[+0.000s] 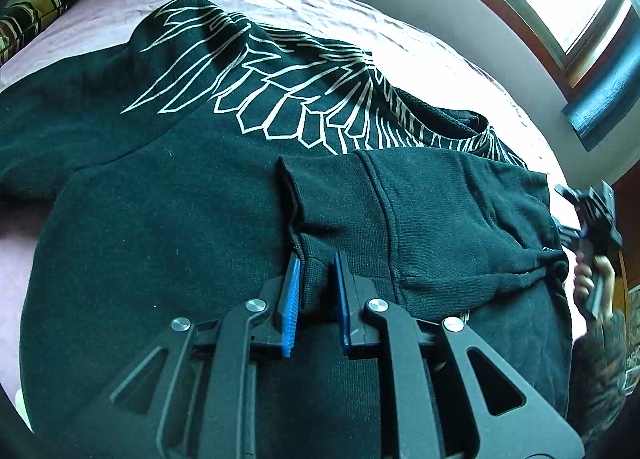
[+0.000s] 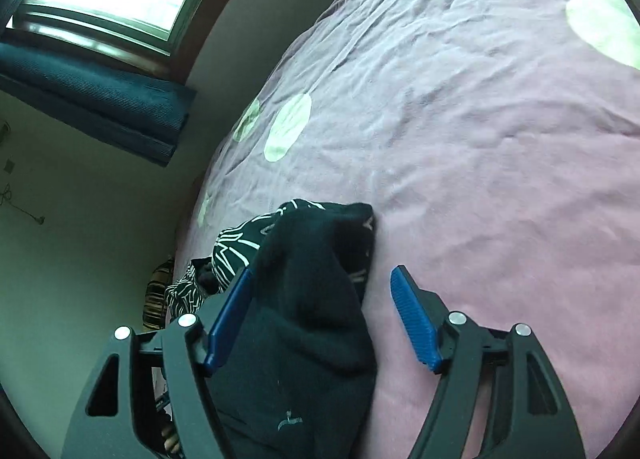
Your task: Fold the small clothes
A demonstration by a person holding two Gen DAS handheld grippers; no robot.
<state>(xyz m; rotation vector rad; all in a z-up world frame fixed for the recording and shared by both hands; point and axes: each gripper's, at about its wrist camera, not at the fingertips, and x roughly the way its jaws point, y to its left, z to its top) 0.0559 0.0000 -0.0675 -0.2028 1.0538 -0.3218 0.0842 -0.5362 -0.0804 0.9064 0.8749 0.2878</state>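
Now your left gripper (image 1: 316, 279) has its blue pads pinching the ribbed cuff of the folded sleeve (image 1: 308, 259), close over the black hoodie with white wing print (image 1: 168, 195) spread on the pink bedsheet (image 1: 100, 31). Your right gripper (image 2: 320, 299) stands spread, gripping nothing — dark cloth lies between its jaws, against the left pad. Next grab looks nearer your right.

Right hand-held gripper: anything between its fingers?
Yes. A fold of the black sweatshirt lies between the open right hand-held gripper fingers, seen in the right wrist view.
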